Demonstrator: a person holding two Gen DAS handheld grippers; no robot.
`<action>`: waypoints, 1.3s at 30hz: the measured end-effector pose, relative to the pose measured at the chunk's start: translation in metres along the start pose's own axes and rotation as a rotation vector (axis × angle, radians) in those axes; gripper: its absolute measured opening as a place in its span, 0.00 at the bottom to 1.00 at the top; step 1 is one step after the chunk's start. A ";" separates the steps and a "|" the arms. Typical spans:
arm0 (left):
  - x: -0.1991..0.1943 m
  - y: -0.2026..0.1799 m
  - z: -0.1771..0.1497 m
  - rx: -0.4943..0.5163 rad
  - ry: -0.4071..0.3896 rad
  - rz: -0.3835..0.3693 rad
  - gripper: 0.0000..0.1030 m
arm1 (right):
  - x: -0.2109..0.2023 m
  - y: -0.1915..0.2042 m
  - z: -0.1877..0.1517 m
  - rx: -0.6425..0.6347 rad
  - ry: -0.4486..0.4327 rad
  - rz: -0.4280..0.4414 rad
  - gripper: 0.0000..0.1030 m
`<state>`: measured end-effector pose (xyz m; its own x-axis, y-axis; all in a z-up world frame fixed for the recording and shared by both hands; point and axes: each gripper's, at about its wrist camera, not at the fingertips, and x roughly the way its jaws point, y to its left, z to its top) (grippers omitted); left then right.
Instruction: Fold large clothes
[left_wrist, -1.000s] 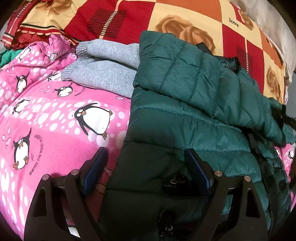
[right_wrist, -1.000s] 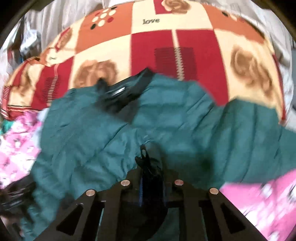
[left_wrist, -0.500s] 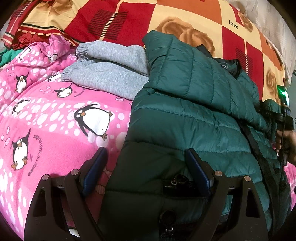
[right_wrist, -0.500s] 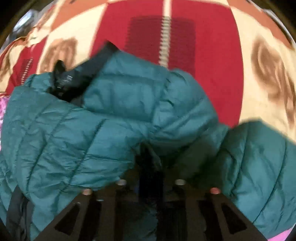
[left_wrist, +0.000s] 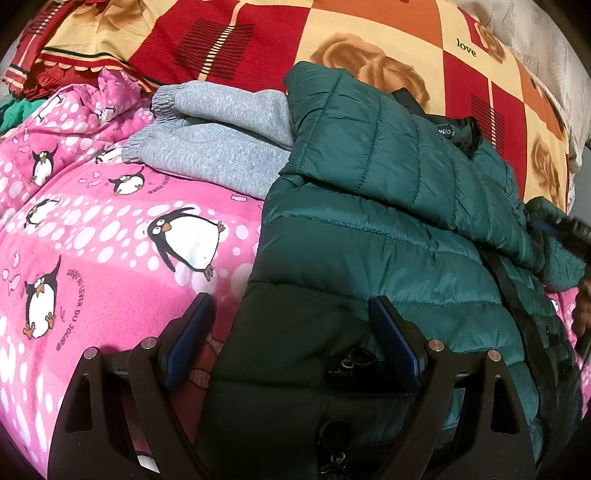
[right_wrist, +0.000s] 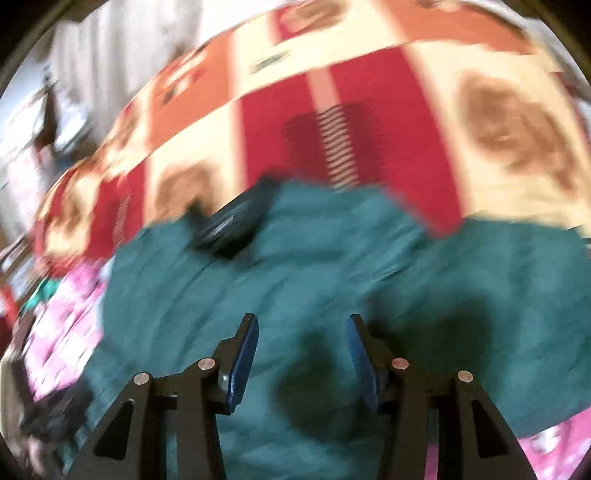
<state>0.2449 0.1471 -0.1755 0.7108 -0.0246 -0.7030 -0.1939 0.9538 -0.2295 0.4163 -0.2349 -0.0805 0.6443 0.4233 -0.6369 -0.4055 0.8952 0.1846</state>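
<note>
Risk of sleeve springing back as right gripper (right_wrist: 302, 341) lets go.
Green puffer jacket (left_wrist: 388, 229) lies on bed over pink penguin blanket (left_wrist: 110, 236); right jaws opening, nothing between them; left gripper (left_wrist: 291, 332) wide apart straddling hem, no grip, so slick padding may unfold.

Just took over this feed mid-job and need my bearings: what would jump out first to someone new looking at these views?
A teal quilted puffer jacket dominates, lying partly folded across the bed's right half, its black collar toward the red-and-cream rose-patterned blanket. Left of it spreads a bright pink penguin-print fleece, with folded grey sweatpants against the jacket's edge. The left gripper straddles the jacket's near hem, jaws wide; the right gripper hovers over the jacket, jaws opening with nothing pinched.
</note>
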 end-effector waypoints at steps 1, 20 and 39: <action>0.000 0.000 0.000 0.000 0.000 0.001 0.84 | 0.011 0.002 -0.003 0.008 0.031 -0.020 0.46; 0.002 -0.003 0.000 0.020 0.003 0.026 0.84 | 0.047 -0.002 -0.013 0.099 0.101 -0.249 0.46; 0.003 -0.003 -0.001 0.020 -0.003 0.022 0.84 | 0.130 0.101 -0.007 0.020 0.213 -0.152 1.00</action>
<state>0.2470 0.1440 -0.1770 0.7084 -0.0026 -0.7058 -0.1960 0.9599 -0.2002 0.4550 -0.0901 -0.1499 0.5453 0.2464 -0.8012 -0.3004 0.9498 0.0876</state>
